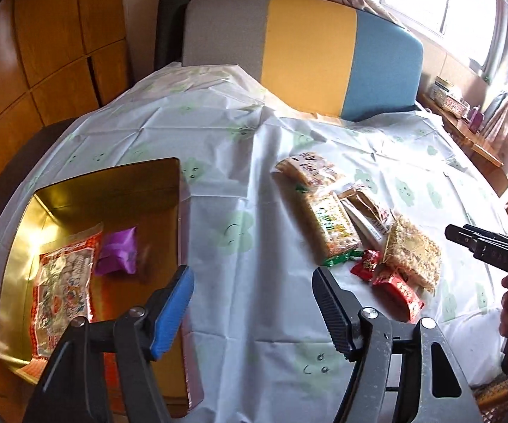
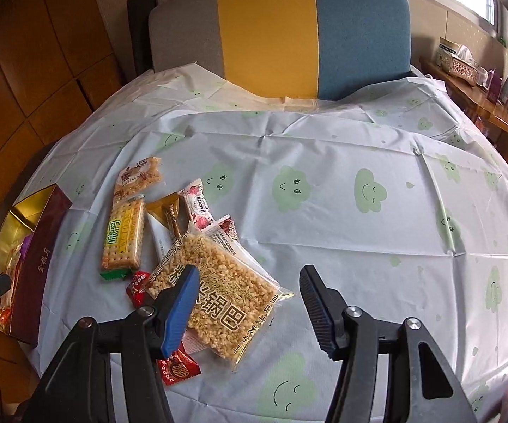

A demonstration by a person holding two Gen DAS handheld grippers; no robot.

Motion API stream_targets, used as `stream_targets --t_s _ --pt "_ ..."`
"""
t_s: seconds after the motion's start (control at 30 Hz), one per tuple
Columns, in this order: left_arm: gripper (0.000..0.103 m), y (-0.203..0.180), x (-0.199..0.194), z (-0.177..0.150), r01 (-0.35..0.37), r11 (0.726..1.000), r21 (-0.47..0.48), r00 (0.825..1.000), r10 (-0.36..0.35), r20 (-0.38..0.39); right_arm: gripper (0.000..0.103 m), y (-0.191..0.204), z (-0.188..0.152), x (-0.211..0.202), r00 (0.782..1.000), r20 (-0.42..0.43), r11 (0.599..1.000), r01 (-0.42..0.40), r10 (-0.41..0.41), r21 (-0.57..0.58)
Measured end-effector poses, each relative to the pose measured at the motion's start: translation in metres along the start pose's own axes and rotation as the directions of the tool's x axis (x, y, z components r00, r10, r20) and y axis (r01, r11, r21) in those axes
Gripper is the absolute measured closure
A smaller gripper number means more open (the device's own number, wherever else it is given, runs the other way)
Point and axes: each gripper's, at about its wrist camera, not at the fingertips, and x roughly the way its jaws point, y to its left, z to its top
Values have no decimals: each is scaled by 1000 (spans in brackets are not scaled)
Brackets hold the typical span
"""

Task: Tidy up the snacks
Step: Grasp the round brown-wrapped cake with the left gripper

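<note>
With two packs already in the gold box (image 1: 88, 190), the left gripper (image 1: 254, 303) gapes empty beside it while the right gripper (image 2: 248, 303), half-open and empty, hovers over the rice-crisp pack (image 2: 218, 296), probably next to grasp.

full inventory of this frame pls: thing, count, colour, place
gift box: 1, gold inside, maroon outside, table's left edge
large snack bag: 1, red-orange, in box
purple packet: 1, in box, beside bag
cracker pack: 1, yellow-green, in pile mid-table
rice crust pack: 1, golden, atop pile
red candies: at least 2, pile's near edge
other small packs: several, mixed, count unclear
tablecloth: 1, white, green clouds
chair: 1, grey-yellow-blue, behind table
left gripper: open, empty
right gripper: open, over rice crust pack
</note>
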Motion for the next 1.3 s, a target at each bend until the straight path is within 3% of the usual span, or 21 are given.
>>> stream_targets --t_s 0.2,0.47,0.67,0.73,0.83,1.23,1.3 --pt "28 -13 35 34 76 995 -71 993 -83 -89 43 -6 0 2 1000 -19 999 12 -11 33" --pt "22 -23 79 81 96 981 -168 981 -122 -153 43 -8 0 4 999 -31 999 -8 10 51" --pt "22 -29 121 108 62 970 -233 970 -113 -213 42 -4 1 6 999 -46 998 -27 29 49" --pt "14 -33 136 116 54 968 -245 967 -112 -228 42 -3 1 5 998 -44 998 -35 37 47" --pt "14 -38 157 127 31 966 -258 960 -100 -261 42 -2 1 4 998 -39 998 -49 50 45" --pt "11 -59 219 145 -47 972 -232 927 -44 -373 39 -1 5 -2 995 -23 994 -92 93 52" --pt "16 -60 225 144 -46 976 -214 925 -39 -377 39 -3 5 -2 995 -23 994 -96 98 59"
